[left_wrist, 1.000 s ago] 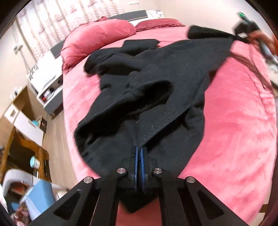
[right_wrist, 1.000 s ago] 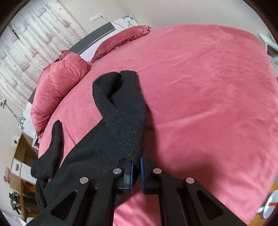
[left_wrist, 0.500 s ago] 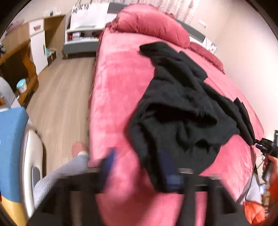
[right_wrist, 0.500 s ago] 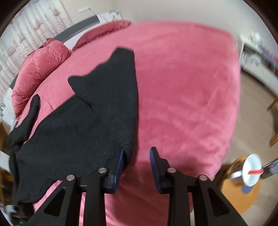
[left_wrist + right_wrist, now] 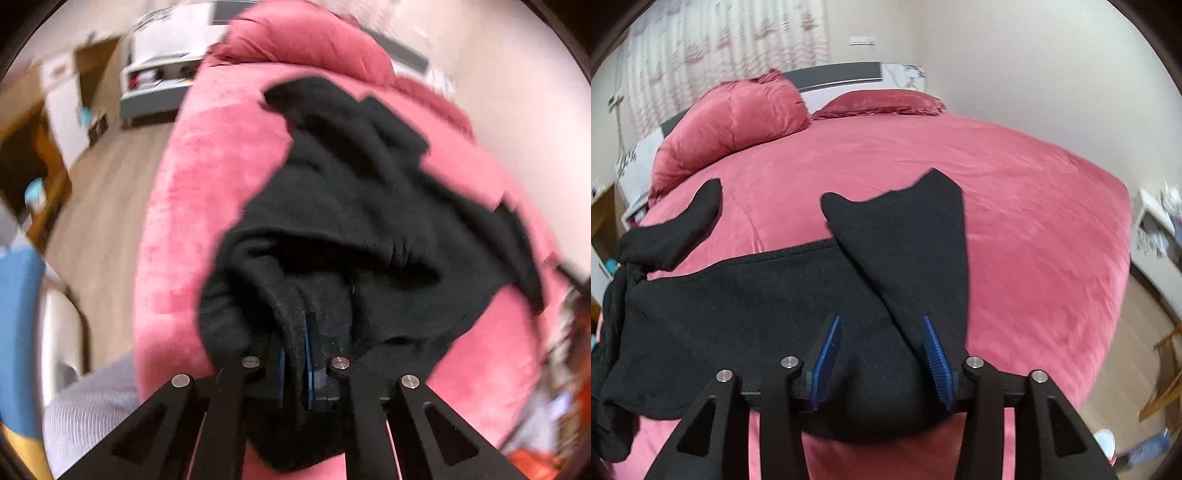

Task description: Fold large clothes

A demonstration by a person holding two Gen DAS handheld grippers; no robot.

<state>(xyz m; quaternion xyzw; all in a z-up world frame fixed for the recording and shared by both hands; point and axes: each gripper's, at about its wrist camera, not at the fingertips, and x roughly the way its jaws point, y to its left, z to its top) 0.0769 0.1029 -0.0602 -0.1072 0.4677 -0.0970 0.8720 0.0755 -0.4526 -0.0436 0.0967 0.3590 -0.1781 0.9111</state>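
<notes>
A large black garment (image 5: 369, 206) lies crumpled on the pink bed (image 5: 207, 192). My left gripper (image 5: 306, 343) is shut on a bunched fold of the garment near the bed's near edge. In the right wrist view the black garment (image 5: 768, 295) lies spread flat, with a sleeve (image 5: 916, 236) folded across it and another sleeve (image 5: 683, 229) stretched to the left. My right gripper (image 5: 882, 350) is open just above the garment's near part, holding nothing.
Pink pillows (image 5: 738, 118) lie at the head of the bed (image 5: 1015, 206). A white nightstand (image 5: 162, 77) and wooden furniture (image 5: 33, 155) stand over the wood floor to the left. A white shelf (image 5: 1156, 236) and a wooden stool (image 5: 1167, 373) stand on the right.
My right gripper opened, let go of the sleeve and drew back. My left gripper let go, swung around, then shut again on a fold of the garment.
</notes>
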